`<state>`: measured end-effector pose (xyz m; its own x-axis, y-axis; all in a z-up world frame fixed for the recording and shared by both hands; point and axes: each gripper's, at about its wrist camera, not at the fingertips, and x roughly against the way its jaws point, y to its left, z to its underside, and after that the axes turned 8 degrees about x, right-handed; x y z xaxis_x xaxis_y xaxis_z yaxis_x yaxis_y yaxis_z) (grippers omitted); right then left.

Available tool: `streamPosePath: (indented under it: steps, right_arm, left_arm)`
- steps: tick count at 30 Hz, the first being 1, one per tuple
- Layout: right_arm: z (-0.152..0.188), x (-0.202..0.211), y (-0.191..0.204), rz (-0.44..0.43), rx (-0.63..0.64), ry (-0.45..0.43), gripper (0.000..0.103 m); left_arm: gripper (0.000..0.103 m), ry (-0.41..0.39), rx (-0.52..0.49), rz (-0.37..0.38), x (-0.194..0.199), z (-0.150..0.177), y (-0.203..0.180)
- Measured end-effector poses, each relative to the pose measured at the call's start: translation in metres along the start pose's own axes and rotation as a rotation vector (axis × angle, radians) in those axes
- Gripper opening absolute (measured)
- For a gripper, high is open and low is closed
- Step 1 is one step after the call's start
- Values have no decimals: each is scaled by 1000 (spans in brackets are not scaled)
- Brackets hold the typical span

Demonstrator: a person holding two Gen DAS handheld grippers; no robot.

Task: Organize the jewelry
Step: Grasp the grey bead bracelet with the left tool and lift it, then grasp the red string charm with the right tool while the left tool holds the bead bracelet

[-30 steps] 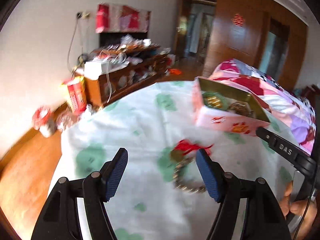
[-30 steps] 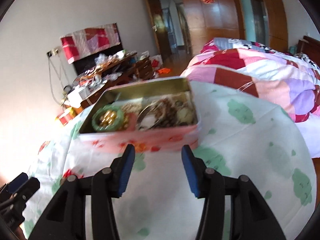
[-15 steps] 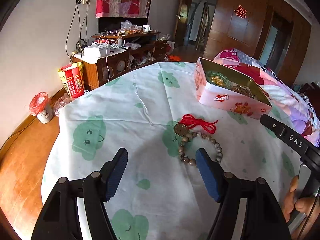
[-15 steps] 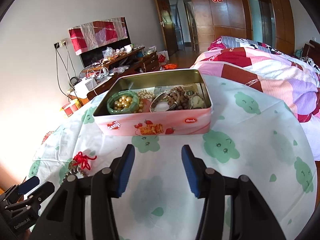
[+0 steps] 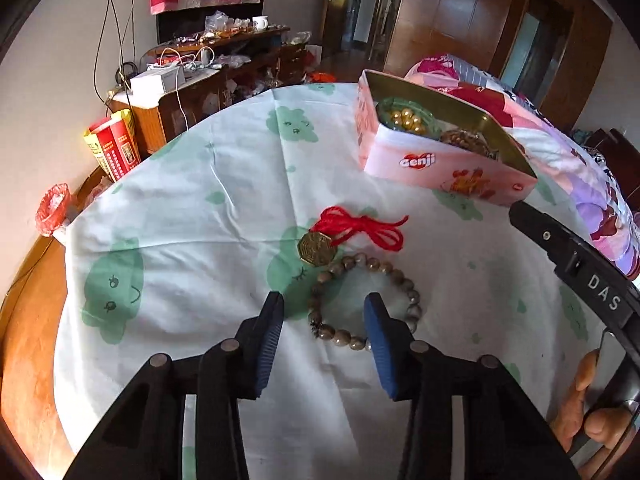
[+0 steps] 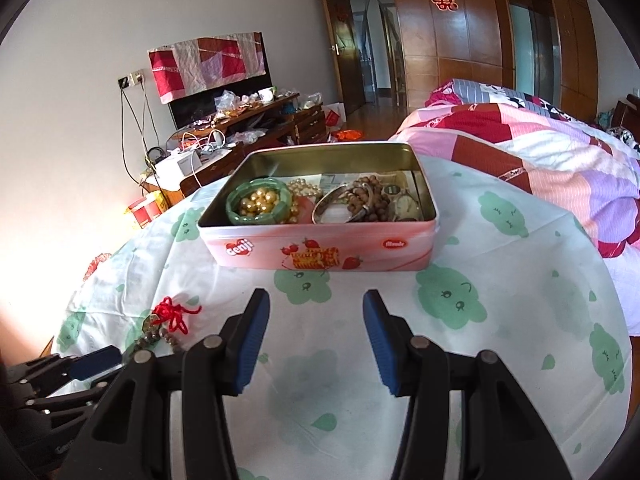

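Observation:
A brown bead bracelet (image 5: 400, 284) lies on the white cloth with green clouds. A brass coin pendant (image 5: 315, 249) on a red cord (image 5: 362, 226) lies just beyond it. My left gripper (image 5: 323, 308) is open, low over the near left part of the bracelet. A pink Genji tin (image 5: 444, 160) stands at the far right, holding a green bangle, gold beads and other jewelry. In the right wrist view the tin (image 6: 320, 246) is straight ahead; my right gripper (image 6: 316, 306) is open and empty before it. The red cord (image 6: 174, 314) lies at left.
The table (image 5: 180, 208) is round and its edge drops to a wooden floor at left. A cluttered wooden cabinet (image 5: 208, 76) stands by the wall. A bed with a pink and red quilt (image 6: 540, 152) lies behind the table at right.
My left gripper has moved forward and down, so its fingers now straddle the near left part of the bracelet. The right gripper has steadied in front of the tin.

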<state>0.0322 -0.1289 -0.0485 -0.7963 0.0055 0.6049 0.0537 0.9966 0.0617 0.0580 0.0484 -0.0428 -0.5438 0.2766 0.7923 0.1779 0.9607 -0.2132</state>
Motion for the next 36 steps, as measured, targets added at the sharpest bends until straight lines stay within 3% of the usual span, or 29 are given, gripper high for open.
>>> streamPosePath:
  steps: [3, 5, 11, 19, 24, 32, 34, 35, 36]
  right_arm:
    - [1, -2, -1, -7, -11, 8, 52]
    - [1, -2, -1, -10, -12, 6, 52]
    - [0, -2, 2, -12, 0, 5, 52]
    - [0, -2, 7, -62, 18, 5, 52]
    - [-4, -22, 32, -206, 74, 103, 52]
    - [-21, -61, 95, -245, 264, 194, 52]
    - [-13, -69, 101, -251, 301, 230, 42]
    - [-9, -66, 105, -225, 337, 206, 37]
    - [-8, -65, 105, -221, 350, 207, 21]
  left_arm:
    - [27, -6, -29, -50, 1, 2, -4]
    - [7, -7, -35, -47, 2, 3, -3]
    - [6, -26, 9, 10, 8, 6, 6]
    - [6, -284, 155, 164, 62, 7, 34]
    - [6, -309, 180, 147, 65, 3, 42]
    - [6, -346, 160, 125, 78, 0, 46]
    - [6, -351, 148, 116, 79, -1, 47]
    - [6, -351, 147, 116, 78, -2, 47]
    - [6, -349, 150, 118, 78, -2, 47]
